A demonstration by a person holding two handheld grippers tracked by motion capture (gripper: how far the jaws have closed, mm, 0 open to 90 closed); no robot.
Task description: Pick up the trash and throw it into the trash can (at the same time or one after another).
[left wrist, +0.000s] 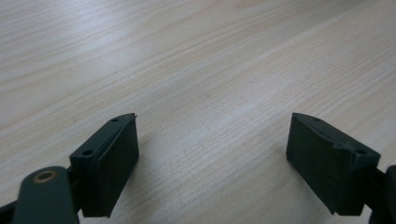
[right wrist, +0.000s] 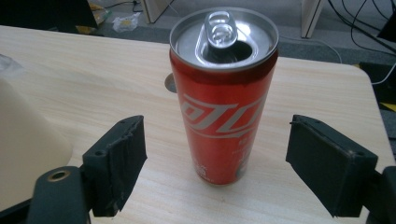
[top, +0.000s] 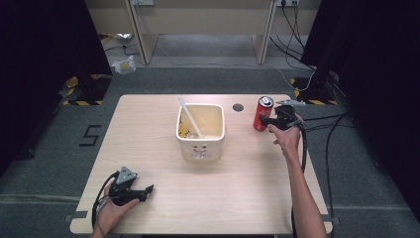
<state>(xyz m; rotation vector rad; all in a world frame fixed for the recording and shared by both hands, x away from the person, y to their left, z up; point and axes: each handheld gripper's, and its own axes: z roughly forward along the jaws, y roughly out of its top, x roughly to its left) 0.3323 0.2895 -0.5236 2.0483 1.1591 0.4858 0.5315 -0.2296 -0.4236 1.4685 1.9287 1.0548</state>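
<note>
A red drink can (right wrist: 223, 100) stands upright near the far right edge of a light wooden table (top: 237, 198), its top already opened, just right of a small round hole in the tabletop. The right gripper (right wrist: 215, 158) sits level with the can, its two black jaws spread wide on either side of it without touching. The left gripper (left wrist: 212, 158) rests low over bare wood at the near left corner, jaws also spread apart, while a cream square tub (top: 200, 130) holding a white utensil (top: 189, 116) stands at the table's middle.

High view overhead facing forward, gripper views close and low, sharing the wooden table (top: 158, 119).
</note>
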